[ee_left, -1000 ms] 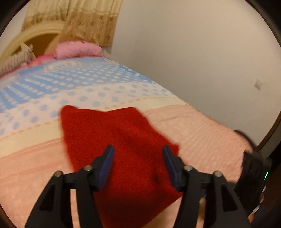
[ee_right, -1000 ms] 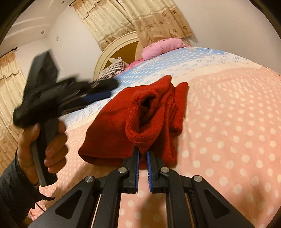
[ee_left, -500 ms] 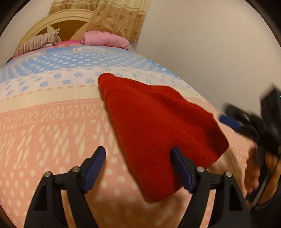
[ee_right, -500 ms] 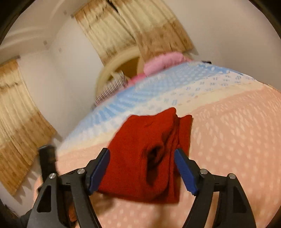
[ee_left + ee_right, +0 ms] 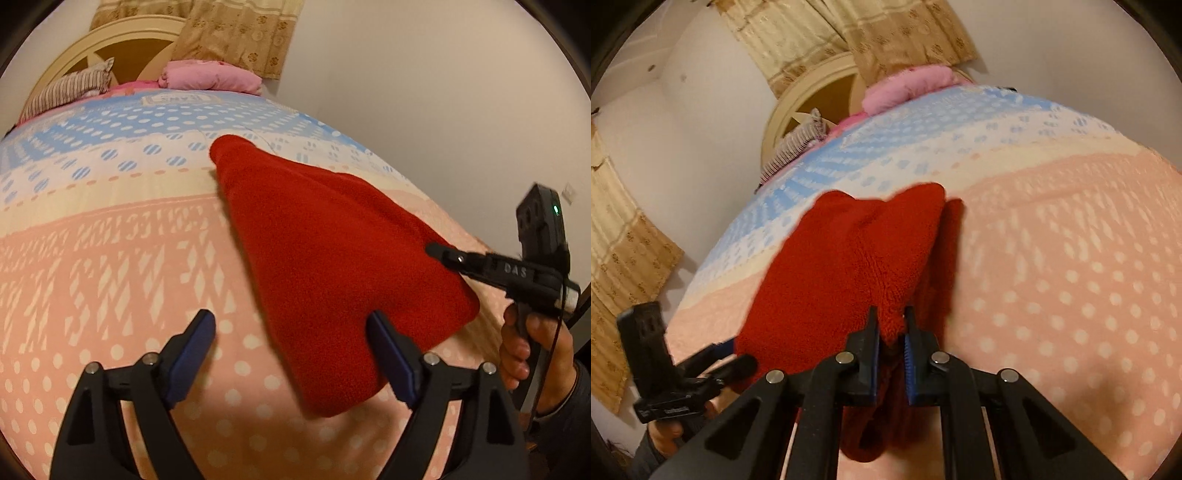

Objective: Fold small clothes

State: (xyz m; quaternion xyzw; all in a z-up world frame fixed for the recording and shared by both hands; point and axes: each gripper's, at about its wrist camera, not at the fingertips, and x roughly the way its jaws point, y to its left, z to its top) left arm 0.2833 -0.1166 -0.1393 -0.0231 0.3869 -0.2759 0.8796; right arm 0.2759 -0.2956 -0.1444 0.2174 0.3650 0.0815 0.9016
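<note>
Soft, light red fleece garment (image 5: 332, 258) on pink dotted bedspread (image 5: 110, 277) — limp, best pinched at hem; right gripper (image 5: 891, 328) clamped on hem fold — left gripper (image 5: 291, 354) jaws just opening, apart, empty.

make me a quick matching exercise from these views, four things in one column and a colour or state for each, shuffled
Things:
1. left gripper
2. right gripper
3. folded pillow
4. bedspread

States or colours:
A. pink, lying by the headboard
B. shut on the red garment
C. open, nothing pressed between its fingers
D. peach with pale dots, blue farther back

Pairs: 1-C, 2-B, 3-A, 4-D
</note>
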